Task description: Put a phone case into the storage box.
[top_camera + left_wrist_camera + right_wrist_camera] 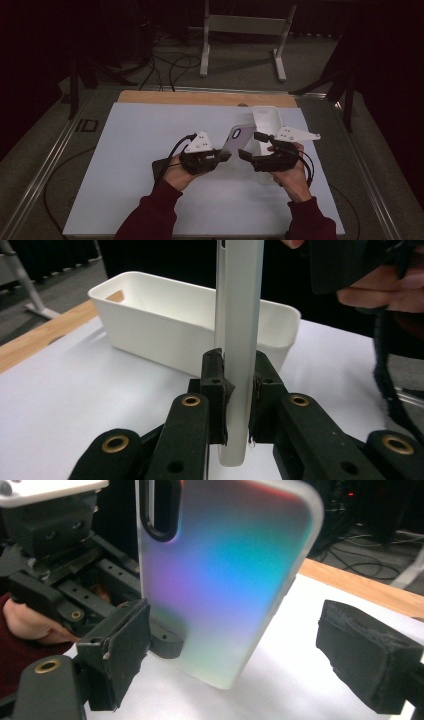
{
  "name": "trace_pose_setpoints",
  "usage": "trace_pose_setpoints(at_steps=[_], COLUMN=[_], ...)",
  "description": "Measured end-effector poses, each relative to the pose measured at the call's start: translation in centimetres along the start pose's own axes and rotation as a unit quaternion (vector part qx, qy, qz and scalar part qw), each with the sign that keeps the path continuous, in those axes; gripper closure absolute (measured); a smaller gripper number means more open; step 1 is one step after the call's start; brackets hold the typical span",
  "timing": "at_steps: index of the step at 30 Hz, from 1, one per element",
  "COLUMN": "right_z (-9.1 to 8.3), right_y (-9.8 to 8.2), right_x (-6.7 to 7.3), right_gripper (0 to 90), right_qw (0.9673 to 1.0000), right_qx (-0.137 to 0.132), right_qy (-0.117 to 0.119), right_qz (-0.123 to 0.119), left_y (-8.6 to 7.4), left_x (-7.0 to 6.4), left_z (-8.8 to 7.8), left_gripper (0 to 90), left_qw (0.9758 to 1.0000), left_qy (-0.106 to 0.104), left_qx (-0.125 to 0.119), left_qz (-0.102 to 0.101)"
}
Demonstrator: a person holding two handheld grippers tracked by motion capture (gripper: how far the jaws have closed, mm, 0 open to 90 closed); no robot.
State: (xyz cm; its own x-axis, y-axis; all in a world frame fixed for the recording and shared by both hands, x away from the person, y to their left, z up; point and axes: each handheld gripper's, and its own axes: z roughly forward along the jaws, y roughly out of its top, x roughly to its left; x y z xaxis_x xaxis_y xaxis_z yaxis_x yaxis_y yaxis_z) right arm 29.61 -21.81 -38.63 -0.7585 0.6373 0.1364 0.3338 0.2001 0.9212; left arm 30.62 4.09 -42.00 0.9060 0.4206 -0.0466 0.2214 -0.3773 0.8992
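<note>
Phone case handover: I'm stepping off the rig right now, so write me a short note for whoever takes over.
Left claw: shut on the phone case, gripping its lower end by the front and back faces and holding it upright above the white mat.
Right claw: open, its pads either side of the case without touching it.
White bin: stands on the mat just behind the case, nothing visible in it.
Done: the case is lifted and rests in the left claw alone.
Left: probably placing the case in the bin; keep the right claw clear or regrip before the left lets go.
</note>
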Motion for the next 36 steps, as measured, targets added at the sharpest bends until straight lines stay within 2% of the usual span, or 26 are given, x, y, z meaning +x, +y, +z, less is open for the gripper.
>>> trace_pose_setpoints(at_steps=[3, 7, 10, 17, 24, 27, 31, 36], right_z=[0.0, 0.1, 0.3, 1.1, 1.9, 2.3, 2.6, 2.9], right_y=[0.1, 0.5, 0.9, 2.1, 2.4, 2.5, 2.6, 2.6], right_x=[0.0, 0.1, 0.4, 1.2, 1.4, 1.6, 1.9, 2.3], right_gripper=[12.8, 13.4, 13.4, 11.5, 13.2, 14.1, 14.5, 15.5], right_qw=[0.9998, 0.9996, 0.9993, 0.9981, 0.9947, 0.9932, 0.9920, 0.9918], right_qx=[-0.010, -0.019, -0.021, -0.044, -0.053, -0.056, -0.057, -0.052], right_qy=[-0.015, -0.019, -0.026, -0.032, -0.050, -0.062, -0.076, -0.090], right_qz=[0.007, 0.014, 0.013, 0.028, 0.071, 0.081, 0.083, 0.074], left_y=[0.0, 0.0, -0.1, -0.3, -0.4, -0.5, -0.6, -0.7], left_x=[-0.1, -0.1, -0.1, -0.4, -0.4, -0.6, -0.5, -0.6], left_z=[0.0, 0.0, 0.2, 0.7, 0.9, 1.1, 1.2, 1.4], left_gripper=[81.0, 81.1, 81.1, 81.1, 81.1, 81.1, 81.2, 81.2], left_qw=[0.9999, 0.9994, 0.9992, 0.9993, 0.9988, 0.9987, 0.9989, 0.9990], left_qy=[0.015, 0.034, 0.039, 0.038, 0.047, 0.050, 0.040, 0.040], left_qx=[0.002, -0.002, -0.003, 0.001, -0.002, -0.005, -0.010, -0.003], left_qz=[0.003, -0.002, -0.007, -0.004, -0.011, -0.010, -0.019, -0.018])
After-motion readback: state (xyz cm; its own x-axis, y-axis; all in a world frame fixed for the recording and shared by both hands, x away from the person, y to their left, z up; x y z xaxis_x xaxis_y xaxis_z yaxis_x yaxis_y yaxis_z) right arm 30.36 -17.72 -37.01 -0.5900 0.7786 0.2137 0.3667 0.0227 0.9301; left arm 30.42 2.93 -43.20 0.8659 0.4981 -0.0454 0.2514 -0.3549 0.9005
